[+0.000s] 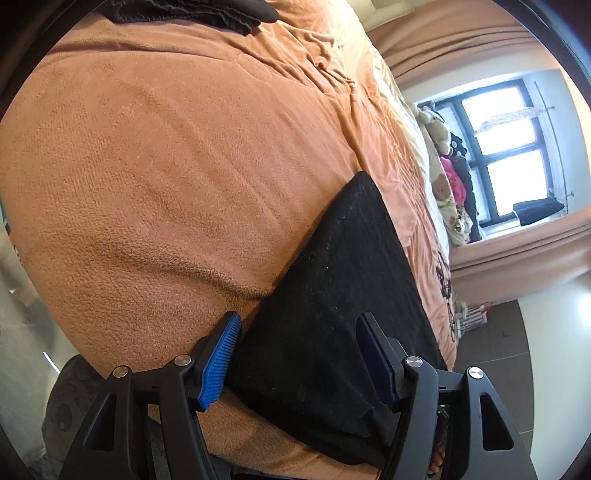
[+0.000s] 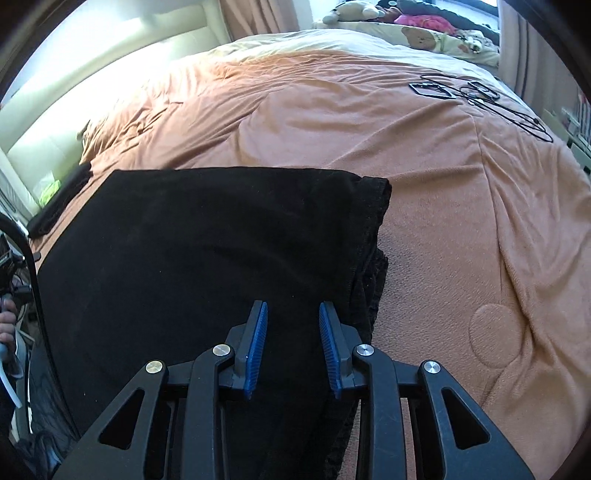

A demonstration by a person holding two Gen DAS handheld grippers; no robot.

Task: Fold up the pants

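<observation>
Black pants (image 2: 207, 251) lie folded flat on an orange blanket (image 2: 424, 155) on a bed. In the left wrist view the pants (image 1: 340, 280) run up from between the jaws. My left gripper (image 1: 299, 325) is open, its blue pads (image 1: 221, 354) set wide over the near end of the pants, holding nothing. My right gripper (image 2: 293, 314) is open with a narrower gap, hovering over the pants near their right edge, where stacked layers and a hem show. It holds nothing.
More dark clothing (image 1: 207, 14) lies at the top of the left wrist view. Cables and a small black frame (image 2: 480, 99) lie on the far right of the bed. Soft toys and pillows (image 2: 413, 26) sit by the window. A white headboard (image 2: 74, 99) is at left.
</observation>
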